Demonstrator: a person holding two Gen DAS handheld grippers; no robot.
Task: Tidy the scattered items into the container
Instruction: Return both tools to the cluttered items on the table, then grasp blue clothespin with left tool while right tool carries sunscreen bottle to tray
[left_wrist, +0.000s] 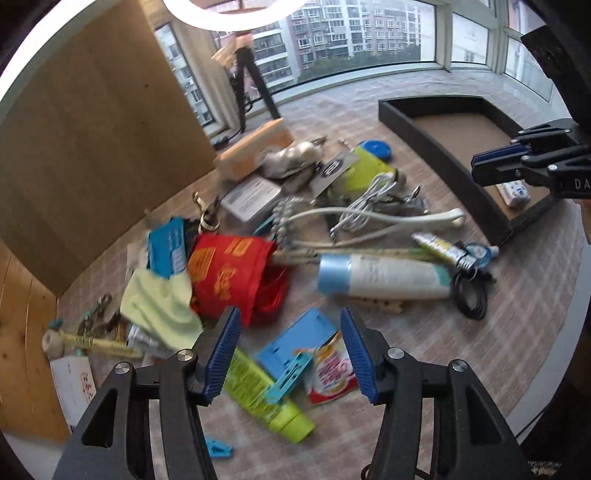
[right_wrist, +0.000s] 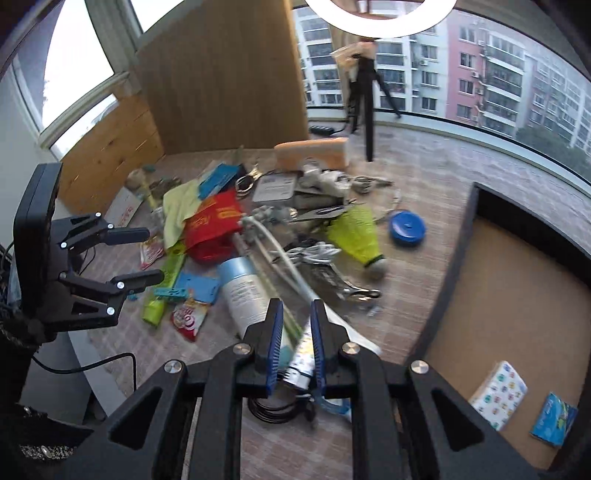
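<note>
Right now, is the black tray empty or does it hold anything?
Not empty. The black tray holds two small packets, a white patterned packet and a blue packet, near one corner.

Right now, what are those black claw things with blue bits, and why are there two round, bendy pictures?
They are two grabbers that a person holds, one in each hand. Each carries a camera looking along its fingers, which gives the two round pictures. The left gripper is open above a messy pile: a green tube, a red bag, a white bottle. The right gripper seems to be closing on a small tube, though blur hides whether it grips. Beside it is the black tray where everything goes.
</note>
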